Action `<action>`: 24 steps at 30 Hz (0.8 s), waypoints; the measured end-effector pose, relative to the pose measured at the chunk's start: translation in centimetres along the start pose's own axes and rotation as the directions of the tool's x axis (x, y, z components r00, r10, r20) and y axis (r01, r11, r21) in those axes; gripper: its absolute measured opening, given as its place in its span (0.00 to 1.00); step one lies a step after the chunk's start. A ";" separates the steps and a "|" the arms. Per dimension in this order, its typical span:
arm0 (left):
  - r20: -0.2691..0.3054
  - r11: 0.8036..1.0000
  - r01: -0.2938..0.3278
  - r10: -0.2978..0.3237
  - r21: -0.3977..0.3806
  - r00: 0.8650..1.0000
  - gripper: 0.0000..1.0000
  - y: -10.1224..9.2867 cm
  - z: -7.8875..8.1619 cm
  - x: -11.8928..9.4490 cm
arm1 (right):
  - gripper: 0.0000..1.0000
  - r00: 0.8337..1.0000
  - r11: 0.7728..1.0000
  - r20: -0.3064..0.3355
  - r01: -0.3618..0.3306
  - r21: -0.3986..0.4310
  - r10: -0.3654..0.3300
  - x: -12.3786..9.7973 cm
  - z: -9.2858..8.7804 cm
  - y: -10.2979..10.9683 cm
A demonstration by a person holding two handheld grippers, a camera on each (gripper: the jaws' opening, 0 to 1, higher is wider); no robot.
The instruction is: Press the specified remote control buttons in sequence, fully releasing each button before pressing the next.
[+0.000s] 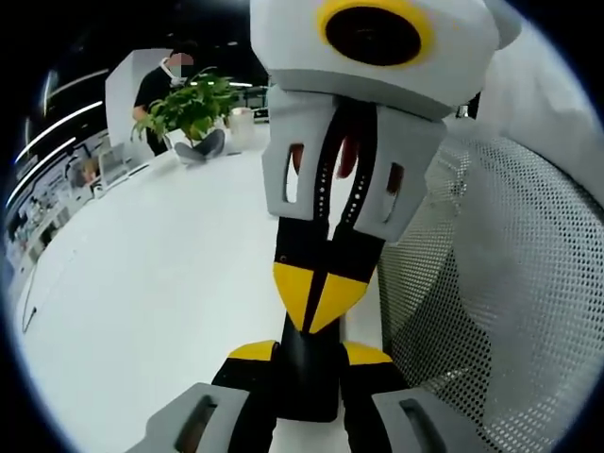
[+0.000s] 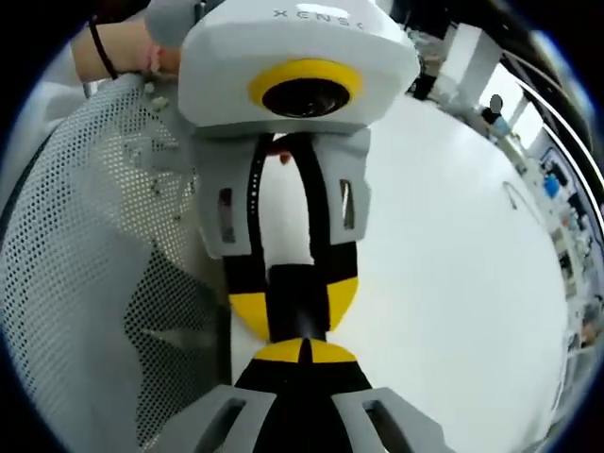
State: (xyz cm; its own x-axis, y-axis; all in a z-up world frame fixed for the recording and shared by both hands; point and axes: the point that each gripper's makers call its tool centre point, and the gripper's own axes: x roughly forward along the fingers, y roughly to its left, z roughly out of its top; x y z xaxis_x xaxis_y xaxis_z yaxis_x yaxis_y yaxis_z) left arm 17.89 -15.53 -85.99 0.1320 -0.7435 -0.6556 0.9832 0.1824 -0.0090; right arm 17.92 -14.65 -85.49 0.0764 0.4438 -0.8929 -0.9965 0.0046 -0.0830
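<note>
A potted plant (image 1: 189,109) is standing far off on the white table (image 1: 142,283). In the left gripper view, the left gripper (image 1: 308,359) is clamping the slim black remote (image 1: 310,392) between its partly closed jaws. The right gripper (image 1: 316,300) is reaching in from above with its jaws pinched together and holding nothing, its yellow tips touching the remote's end. A white mesh chair (image 1: 510,283) is sitting alongside to the right.
</note>
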 end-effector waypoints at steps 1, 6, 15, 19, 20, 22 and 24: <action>0.001 1.000 -0.003 0.003 -0.004 1.000 0.25 0.0 0.0 0.0 | 0.00 1.000 1.000 0.000 -0.002 0.005 0.002 0.0 0.0 0.0; -0.001 1.000 -0.010 0.010 -0.005 1.000 0.25 0.0 0.0 0.0 | 0.00 1.000 0.999 0.008 -0.016 0.036 0.016 0.0 0.0 0.0; -0.008 1.000 -0.009 0.009 0.004 1.000 0.25 0.0 0.0 0.1 | 0.00 0.999 0.999 0.008 0.041 0.018 -0.041 0.1 0.0 0.3; -0.005 1.000 -0.008 0.008 0.001 1.000 0.25 0.0 0.0 0.1 | 0.00 0.999 0.999 0.013 0.037 0.025 -0.037 0.0 0.0 0.1; -0.003 1.000 -0.006 0.006 0.000 1.000 0.25 0.0 0.0 0.1 | 0.00 0.999 0.999 0.016 0.032 0.036 -0.032 0.0 0.0 0.0; 0.003 1.000 -0.004 0.004 -0.003 1.000 0.25 0.0 0.0 0.1 | 0.00 0.999 0.998 0.022 0.022 0.054 -0.023 0.0 0.0 0.0; 0.017 1.000 0.001 -0.001 -0.005 1.000 0.25 0.1 -0.1 0.0 | 0.00 0.999 0.998 0.028 0.015 0.060 -0.016 -0.1 0.0 0.0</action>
State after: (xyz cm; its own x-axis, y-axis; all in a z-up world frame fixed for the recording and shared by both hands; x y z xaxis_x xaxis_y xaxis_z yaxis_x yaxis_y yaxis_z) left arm 17.98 -15.49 -86.05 0.1331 -0.7547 -0.6425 0.9827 0.1849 -0.0136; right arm 17.88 -14.67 -85.45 0.0917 0.4686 -0.8787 -0.9955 0.0645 -0.0695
